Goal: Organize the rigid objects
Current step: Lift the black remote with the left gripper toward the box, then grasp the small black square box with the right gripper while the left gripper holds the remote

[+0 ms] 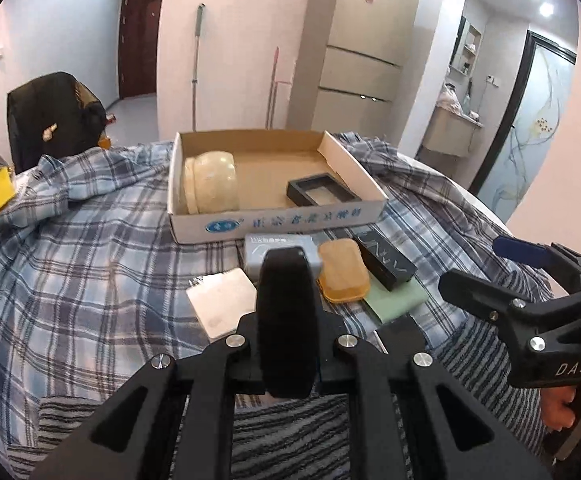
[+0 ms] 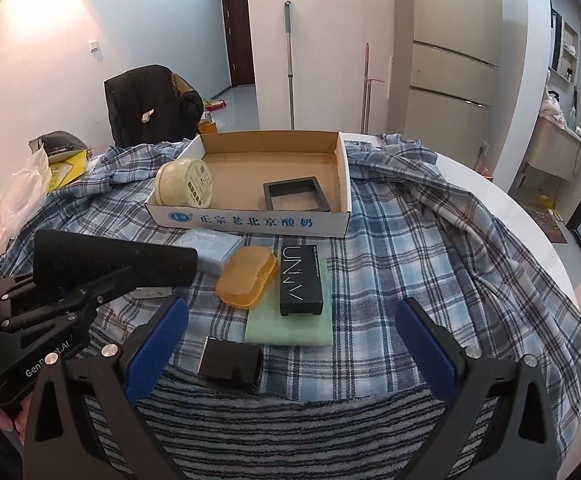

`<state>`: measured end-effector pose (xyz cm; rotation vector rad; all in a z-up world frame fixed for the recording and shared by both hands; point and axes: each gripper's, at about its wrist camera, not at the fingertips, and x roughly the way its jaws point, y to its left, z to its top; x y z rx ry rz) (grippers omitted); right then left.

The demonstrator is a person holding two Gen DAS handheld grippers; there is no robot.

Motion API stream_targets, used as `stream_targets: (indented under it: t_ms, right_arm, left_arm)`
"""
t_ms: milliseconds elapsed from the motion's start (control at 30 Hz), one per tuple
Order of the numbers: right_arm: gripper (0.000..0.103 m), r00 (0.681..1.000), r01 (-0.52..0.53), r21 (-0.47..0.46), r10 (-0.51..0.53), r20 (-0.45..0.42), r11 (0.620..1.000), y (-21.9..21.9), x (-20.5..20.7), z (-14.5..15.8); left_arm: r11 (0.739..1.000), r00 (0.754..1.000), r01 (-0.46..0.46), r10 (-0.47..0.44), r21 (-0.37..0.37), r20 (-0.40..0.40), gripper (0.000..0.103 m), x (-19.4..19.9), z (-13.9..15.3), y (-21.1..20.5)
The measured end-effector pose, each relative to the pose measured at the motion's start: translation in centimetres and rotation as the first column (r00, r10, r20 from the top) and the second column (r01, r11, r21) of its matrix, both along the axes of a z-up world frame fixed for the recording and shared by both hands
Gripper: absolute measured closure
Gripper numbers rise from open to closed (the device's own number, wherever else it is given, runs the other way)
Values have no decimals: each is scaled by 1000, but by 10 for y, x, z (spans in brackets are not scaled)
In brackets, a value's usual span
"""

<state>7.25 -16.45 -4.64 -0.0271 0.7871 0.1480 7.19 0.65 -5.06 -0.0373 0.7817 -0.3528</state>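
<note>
An open cardboard tray (image 1: 274,220) (image 2: 250,222) lies on the plaid cloth. It holds a cream jar (image 1: 210,182) (image 2: 184,184) on its side and a black frame (image 1: 322,192) (image 2: 294,196). In front of it lie a grey-blue box (image 1: 278,245) (image 2: 210,248), an orange case (image 1: 342,276) (image 2: 246,276), a black lettered box (image 1: 386,260) (image 2: 300,280) on a green pad (image 1: 394,302) (image 2: 290,330), a white square (image 1: 222,304) and a small black box (image 2: 230,362). My left gripper (image 1: 284,258) (image 2: 188,260) is shut and empty, hovering before the grey-blue box. My right gripper (image 2: 292,306) (image 1: 470,262) stands open, empty, near the black boxes.
A plaid shirt (image 2: 430,248) and a striped towel (image 2: 290,420) cover the round white table (image 2: 530,232). A chair draped with a black jacket (image 2: 150,100) stands at the back left, beside yellow packaging and a plastic bag (image 2: 22,196). A person's hand (image 1: 562,408) holds the right gripper.
</note>
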Motion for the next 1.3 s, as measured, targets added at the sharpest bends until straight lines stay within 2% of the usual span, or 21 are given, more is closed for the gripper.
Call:
stream_targets:
  t_ms: [133,333,533,667,800,900,1033,1200,1267,1300]
  right_arm:
    - [0,1000,31,6,-31,-1,1000,-8,-2,-2]
    - [0,997,33,15,-34,68,999,-20,-13,10]
    - [0,997,49,28,-50,66,998,-33,-12,8]
    - [0,997,58,22,-59,55,998,-35,-9,2]
    - [0,998,46,23,-46,30,999,-31,-8,-3]
    - [0,1000,5,17,-5,5,1000,-22,-10,-4]
    - [0,999,-30,22,30,-21,999,-6,-9,-4]
    - [0,994,-61,71,67,-84,996,17,-4,-13]
    - [1,992,-78,18,80,-100,997,30,4,-22]
    - [10,991,-73,-22,70,-116,997,35,8,-28]
  left_arm:
    - [999,999,14,-12,45,-38,89,3,-10,-7]
    - [992,991,41,-25,119,-130,89,10,-29,-18]
    - [984,982,61,-30,166,-187,88,15,-42,-25]
    - [990,987,34,-12,137,-159,88,12,-37,-19]
    - [994,999,8,-2,106,-51,89,1,-18,-13]
    - [997,994,-35,29,62,101,88,-14,7,-6]
    - [993,949,-117,108,11,298,88,-36,35,8]
    - [989,907,-144,150,-47,394,89,-48,46,18]
    - [989,898,-147,144,-27,416,89,-50,46,17]
    - [988,896,-155,148,-17,419,88,-50,45,17]
